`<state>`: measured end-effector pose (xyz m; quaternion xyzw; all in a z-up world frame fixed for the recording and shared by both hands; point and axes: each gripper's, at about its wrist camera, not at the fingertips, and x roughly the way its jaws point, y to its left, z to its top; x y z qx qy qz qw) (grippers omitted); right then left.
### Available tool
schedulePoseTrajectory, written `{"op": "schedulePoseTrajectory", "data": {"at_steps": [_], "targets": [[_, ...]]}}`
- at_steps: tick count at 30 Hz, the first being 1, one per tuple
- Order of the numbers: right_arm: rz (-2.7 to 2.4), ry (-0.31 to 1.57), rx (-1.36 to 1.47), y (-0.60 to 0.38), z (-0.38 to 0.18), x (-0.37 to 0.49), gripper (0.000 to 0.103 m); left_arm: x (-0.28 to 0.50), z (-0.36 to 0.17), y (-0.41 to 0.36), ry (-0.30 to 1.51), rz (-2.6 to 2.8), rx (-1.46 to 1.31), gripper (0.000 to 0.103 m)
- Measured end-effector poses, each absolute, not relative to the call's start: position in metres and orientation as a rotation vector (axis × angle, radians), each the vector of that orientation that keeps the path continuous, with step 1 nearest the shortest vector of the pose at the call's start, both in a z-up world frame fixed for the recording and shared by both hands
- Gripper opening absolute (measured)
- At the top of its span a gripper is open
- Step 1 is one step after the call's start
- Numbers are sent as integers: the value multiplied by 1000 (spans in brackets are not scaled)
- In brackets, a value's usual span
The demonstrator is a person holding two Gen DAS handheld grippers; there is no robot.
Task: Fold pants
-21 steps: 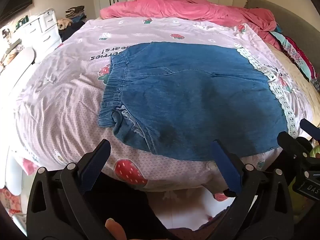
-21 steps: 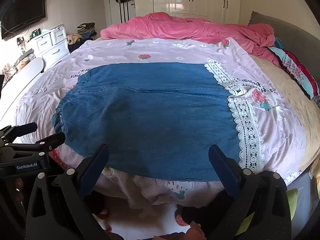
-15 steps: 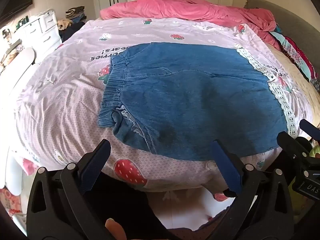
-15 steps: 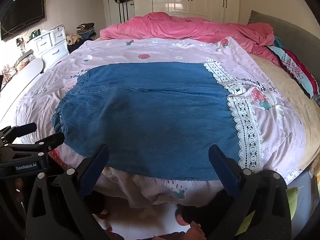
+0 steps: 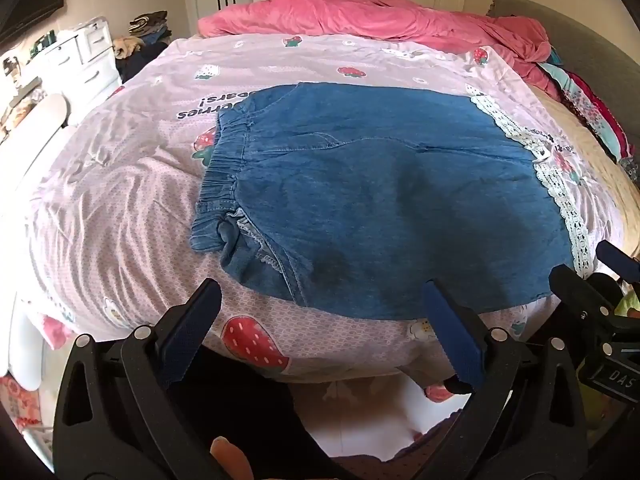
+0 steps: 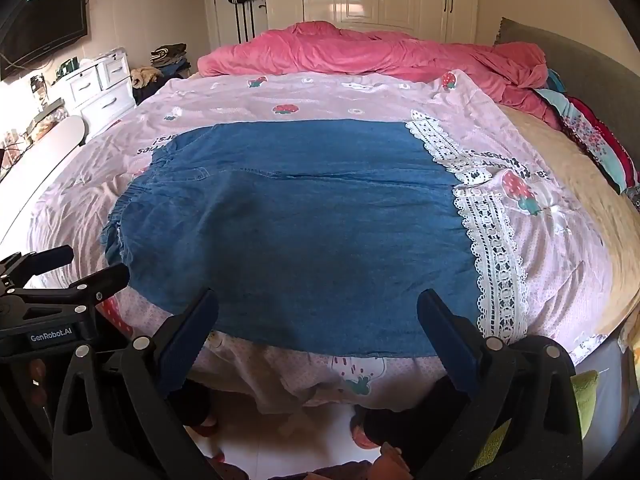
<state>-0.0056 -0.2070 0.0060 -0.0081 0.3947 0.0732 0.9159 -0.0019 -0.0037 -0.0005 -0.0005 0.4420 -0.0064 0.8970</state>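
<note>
The denim pants (image 5: 384,196) lie flat on the bed (image 5: 120,208), spread across a pink strawberry-print cover (image 5: 100,240), with the elastic waistband (image 5: 224,172) to the left and the white lace hems (image 6: 492,248) to the right. The two legs lie side by side, one nearer the onlooker and one farther, with the seam between them running left to right. This layout puts the full length of the garment along the near edge of the bed, within reach of both tools.

The left hand-held gripper (image 5: 320,328) hovers just off the near edge of the bed, jaws spread wide, empty, aimed toward the waistband end, where a corner of fabric (image 5: 240,248) is bunched and turned under. The right hand-held gripper (image 6: 316,328) hovers beside it, jaws likewise spread wide and empty, aimed toward the lower leg. Neither touches the cloth.

The two tools stand well apart along the near side seam, which suits a two-point pick-up: lifting the near leg at both ends would keep the fabric taut as it is carried over the far leg. No fold appears to be made yet. The bunched waistband corner may need smoothing first, or the fold is likely to come out uneven.

A rumpled pink duvet (image 6: 360,52) is pushed to the far side, leaving the working area free.
</note>
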Motion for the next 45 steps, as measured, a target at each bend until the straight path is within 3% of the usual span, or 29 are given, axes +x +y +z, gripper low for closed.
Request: {"op": "schedulePoseTrajectory", "data": {"at_steps": [45], "targets": [[139, 831, -26, -208, 0, -1, 99, 3, -2, 1, 910, -7, -9, 94]]}}
